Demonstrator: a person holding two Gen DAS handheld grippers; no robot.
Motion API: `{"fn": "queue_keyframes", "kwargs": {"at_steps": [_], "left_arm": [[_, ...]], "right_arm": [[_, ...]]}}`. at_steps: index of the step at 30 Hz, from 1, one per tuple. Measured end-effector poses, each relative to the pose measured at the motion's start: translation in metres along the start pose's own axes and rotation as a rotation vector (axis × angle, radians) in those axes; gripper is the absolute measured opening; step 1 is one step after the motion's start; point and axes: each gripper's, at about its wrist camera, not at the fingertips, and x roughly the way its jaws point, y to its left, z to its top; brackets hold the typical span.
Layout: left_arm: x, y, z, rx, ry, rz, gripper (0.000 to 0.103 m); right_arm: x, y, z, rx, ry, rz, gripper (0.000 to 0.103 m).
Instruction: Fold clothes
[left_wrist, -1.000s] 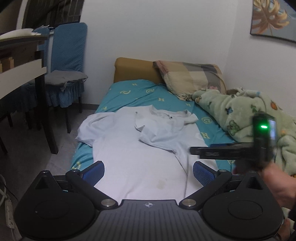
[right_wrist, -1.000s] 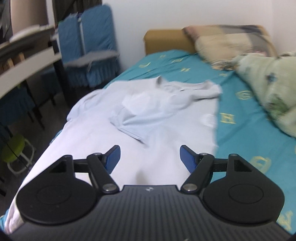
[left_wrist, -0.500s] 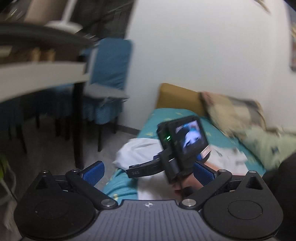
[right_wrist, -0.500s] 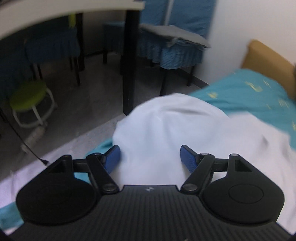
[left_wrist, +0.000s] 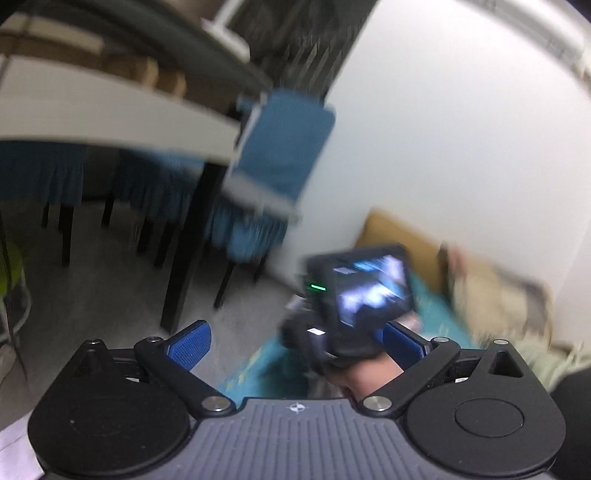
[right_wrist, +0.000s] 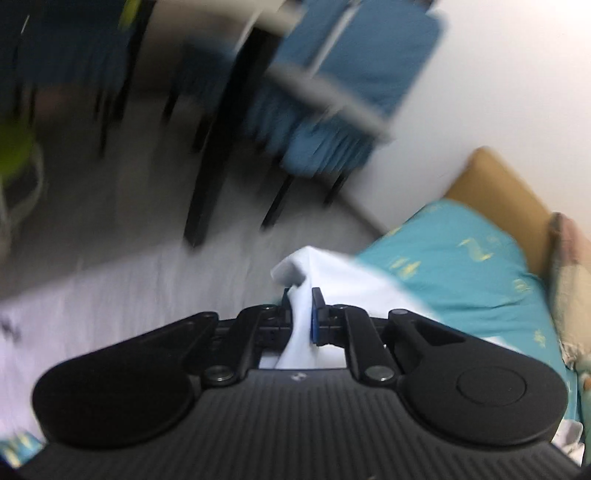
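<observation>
The right gripper (right_wrist: 300, 312) is clamped on a bunched fold of the white shirt (right_wrist: 347, 280), which rises in a peak at the edge of the teal bed (right_wrist: 461, 266). The left gripper (left_wrist: 295, 341) is spread wide, holding nothing; both views are blurred.

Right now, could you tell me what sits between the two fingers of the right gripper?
In the right wrist view, a bunched fold of the white shirt is pinched between the pads of the right gripper, which is shut on it near the bed edge.
</observation>
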Motion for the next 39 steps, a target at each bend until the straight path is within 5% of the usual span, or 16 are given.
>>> {"fn": "queue_keyframes", "kwargs": {"at_steps": [3, 9, 14, 18, 21, 27, 29, 30, 31, 39], "left_arm": [[-0.011, 0.004, 0.007, -0.039, -0.042, -0.023, 0.102], [-0.03, -0.005, 0.013, -0.026, 0.044, -0.092, 0.102], [-0.027, -0.021, 0.003, 0.015, 0.167, -0.17, 0.103], [-0.014, -0.033, -0.016, 0.043, 0.266, -0.195, 0.103], [-0.004, -0.041, -0.033, 0.086, 0.303, -0.205, 0.103], [0.016, -0.058, -0.061, 0.167, 0.371, -0.211, 0.102], [0.02, -0.063, -0.066, 0.189, 0.379, -0.215, 0.102], [0.021, -0.064, -0.067, 0.192, 0.384, -0.219, 0.103], [0.023, -0.064, -0.067, 0.193, 0.392, -0.223, 0.102], [0.018, -0.055, -0.055, 0.081, 0.519, -0.251, 0.101]], "right_arm": [[-0.044, -0.033, 0.017, 0.062, -0.074, -0.071, 0.008], [-0.12, -0.128, 0.014, 0.162, -0.179, -0.301, 0.008], [-0.149, -0.218, -0.047, 0.433, -0.146, -0.476, 0.008], [-0.141, -0.273, -0.133, 0.705, -0.032, -0.54, 0.009], [-0.125, -0.291, -0.2, 0.857, 0.063, -0.548, 0.009], [-0.096, -0.287, -0.257, 0.99, 0.112, -0.422, 0.018], [-0.1, -0.289, -0.256, 1.032, 0.11, -0.358, 0.052], [-0.107, -0.285, -0.253, 1.038, 0.093, -0.332, 0.079], [-0.115, -0.28, -0.25, 1.04, 0.076, -0.31, 0.088], [-0.253, -0.221, -0.21, 0.879, 0.021, -0.264, 0.087]]}}
